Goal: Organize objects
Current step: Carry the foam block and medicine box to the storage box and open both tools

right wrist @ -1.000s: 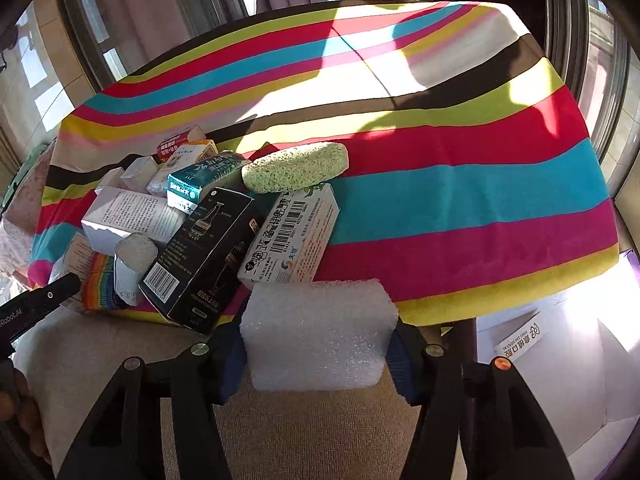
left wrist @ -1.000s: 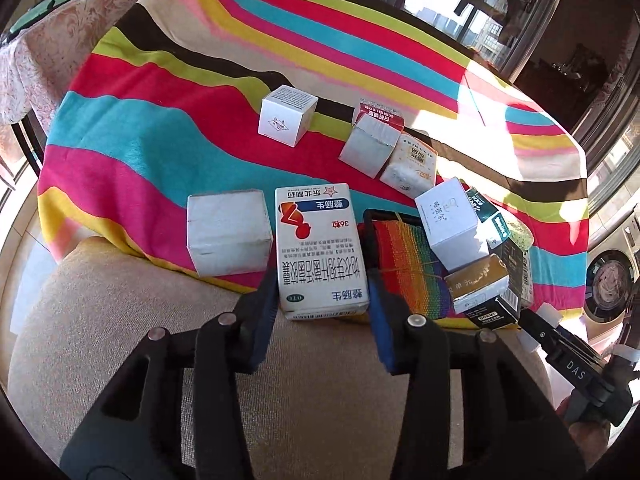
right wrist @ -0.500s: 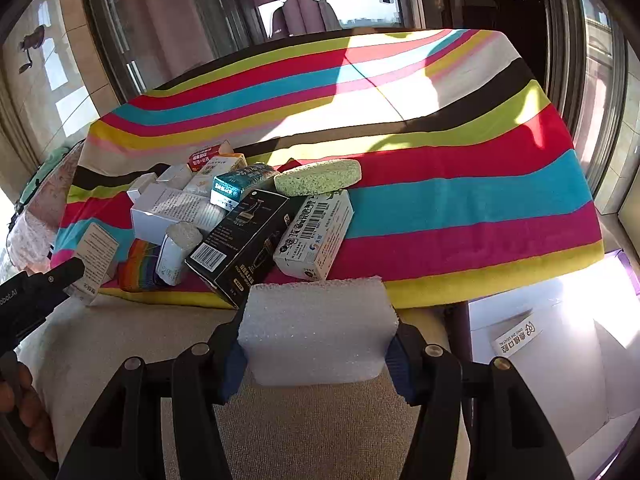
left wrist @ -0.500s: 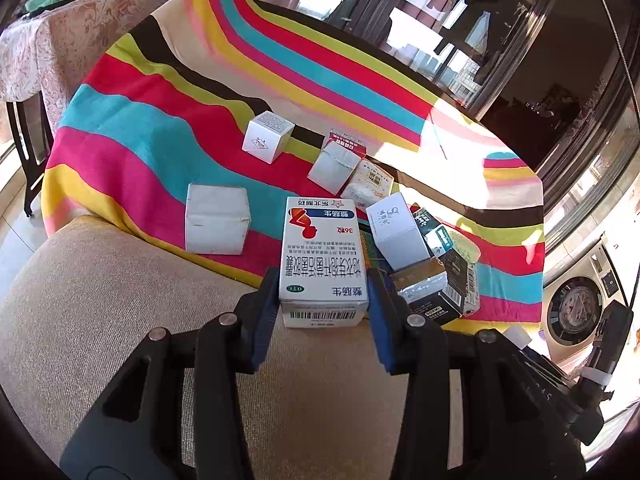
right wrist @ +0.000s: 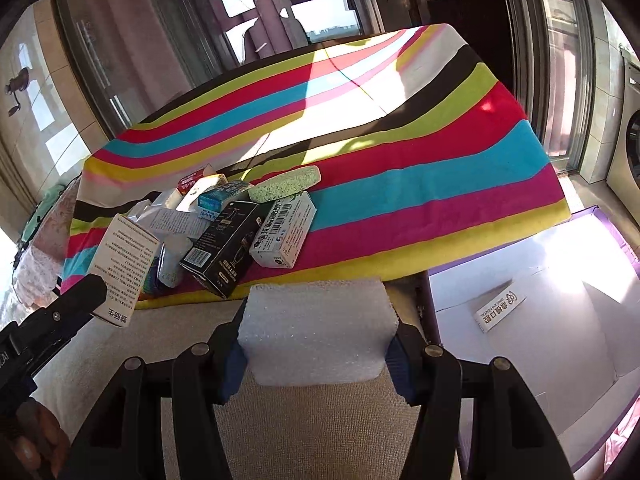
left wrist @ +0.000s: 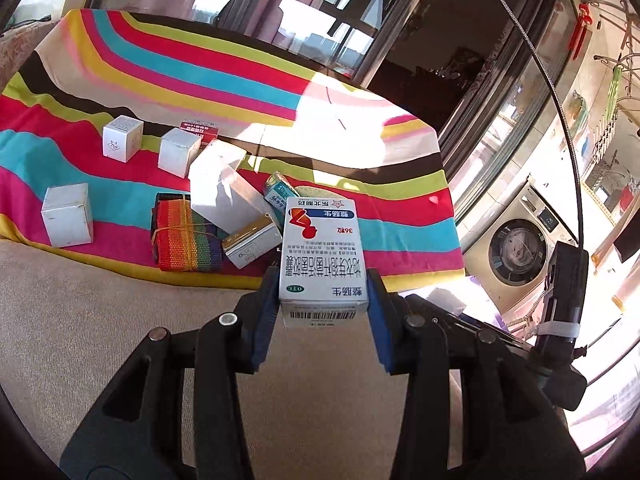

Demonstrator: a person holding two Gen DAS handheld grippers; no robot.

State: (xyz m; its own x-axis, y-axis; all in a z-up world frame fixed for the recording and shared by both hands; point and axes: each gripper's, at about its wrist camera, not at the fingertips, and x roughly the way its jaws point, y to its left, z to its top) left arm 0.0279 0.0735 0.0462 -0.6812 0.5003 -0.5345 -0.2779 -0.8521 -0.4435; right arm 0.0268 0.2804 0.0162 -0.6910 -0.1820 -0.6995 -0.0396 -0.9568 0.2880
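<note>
My left gripper [left wrist: 322, 280] is shut on a white medicine box [left wrist: 322, 256] with red and blue print, held above the beige cushion in front of the striped cloth [left wrist: 200, 60]. The same box shows at the left in the right wrist view [right wrist: 120, 268]. My right gripper [right wrist: 316, 320] is shut on a white foam block [right wrist: 318, 332]. A pile lies on the cloth: a rainbow pouch [left wrist: 186, 240], a black box [right wrist: 224, 248], a barcode box [right wrist: 284, 236], a green sponge [right wrist: 286, 184].
White cube boxes [left wrist: 68, 216] [left wrist: 122, 138] [left wrist: 178, 152] stand apart on the cloth's left. A purple-edged open carton [right wrist: 540, 312] with a small box [right wrist: 500, 308] lies on the floor at right. A washing machine [left wrist: 516, 256] stands beyond. Glass doors are behind.
My left gripper has lifted the medicine box off the cloth and swung right, away from the cubes. My right gripper has pulled back and up with the foam block.
</note>
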